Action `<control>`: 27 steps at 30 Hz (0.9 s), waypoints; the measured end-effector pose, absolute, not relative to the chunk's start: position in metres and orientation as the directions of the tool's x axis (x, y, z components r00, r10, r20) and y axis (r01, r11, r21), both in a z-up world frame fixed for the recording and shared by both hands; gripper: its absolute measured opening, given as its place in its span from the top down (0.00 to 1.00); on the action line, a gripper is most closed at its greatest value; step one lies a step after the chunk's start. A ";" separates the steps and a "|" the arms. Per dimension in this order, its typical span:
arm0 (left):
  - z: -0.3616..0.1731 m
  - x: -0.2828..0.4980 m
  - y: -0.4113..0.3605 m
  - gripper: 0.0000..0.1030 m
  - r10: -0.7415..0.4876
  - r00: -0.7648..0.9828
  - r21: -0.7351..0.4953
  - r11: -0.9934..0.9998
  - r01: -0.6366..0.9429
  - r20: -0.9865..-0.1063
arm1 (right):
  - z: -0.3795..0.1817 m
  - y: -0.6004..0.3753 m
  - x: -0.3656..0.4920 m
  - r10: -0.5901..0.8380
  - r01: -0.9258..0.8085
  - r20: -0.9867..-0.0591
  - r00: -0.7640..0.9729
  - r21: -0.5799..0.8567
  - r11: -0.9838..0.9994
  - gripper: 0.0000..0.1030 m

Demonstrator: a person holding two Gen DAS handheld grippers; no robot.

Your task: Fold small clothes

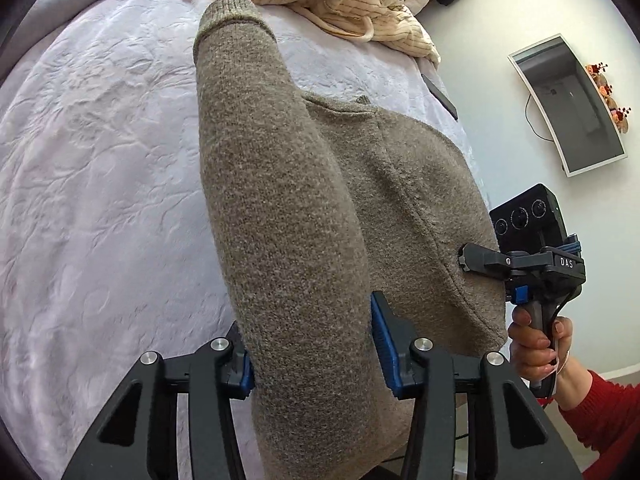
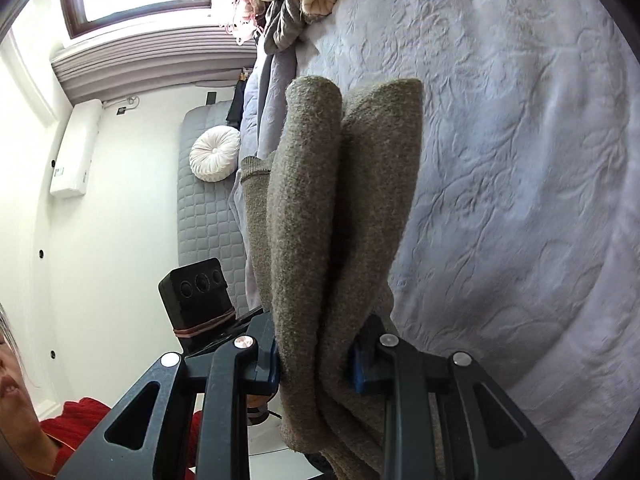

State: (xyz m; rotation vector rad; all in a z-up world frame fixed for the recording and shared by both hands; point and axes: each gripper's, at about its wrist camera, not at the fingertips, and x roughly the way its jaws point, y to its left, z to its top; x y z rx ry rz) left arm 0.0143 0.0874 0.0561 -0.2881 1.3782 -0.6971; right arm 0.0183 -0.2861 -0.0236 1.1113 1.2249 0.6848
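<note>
above the pale lilac embossed bedspread point(image 1: 100, 168), the brown-grey woolly knit sweater point(image 1: 304, 240) hangs lifted between both tools, its ribbed cuff point(image 1: 228, 12) pointing to twelve o'clock in the left wrist view. the left gripper point(image 1: 316, 356) has its blue-padded fingers point(image 1: 382, 336) partly closed on a thick fold of sleeve. the right gripper point(image 2: 316, 364) pinches a doubled bundle of the same knit, its fingers point(image 2: 358, 364) narrower. at three o'clock in the left view a hand point(image 1: 536, 344) in a red sleeve grips the other tool's handle. a heap of cream striped clothes point(image 1: 360, 4) lies at one o'clock. to fold well, i judge both holds should stay level and move together, laying the sleeve flat across the body without letting the bulky wool slip or bunch.
</note>
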 end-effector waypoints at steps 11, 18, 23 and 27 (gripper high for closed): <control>-0.005 -0.058 0.154 0.53 -0.455 0.029 -0.443 0.877 0.185 -0.890 | -0.091 -0.211 -0.008 0.900 0.227 -0.403 0.168 0.904 0.362 0.73; -0.006 -0.065 0.158 0.43 -0.415 0.072 -0.399 0.901 0.169 -0.907 | -0.082 -0.217 -0.004 0.691 0.204 -0.710 0.138 0.703 0.681 0.63; 0.008 -0.066 0.148 0.19 -0.286 0.132 -0.264 0.951 0.161 -0.949 | -0.041 -0.217 -0.005 0.484 0.173 -0.862 0.149 0.505 0.846 0.63; 0.018 -0.070 0.155 0.16 -0.267 0.159 -0.248 0.960 0.127 -0.950 | -0.011 -0.203 -0.012 0.466 0.113 -0.865 0.185 0.490 0.864 0.69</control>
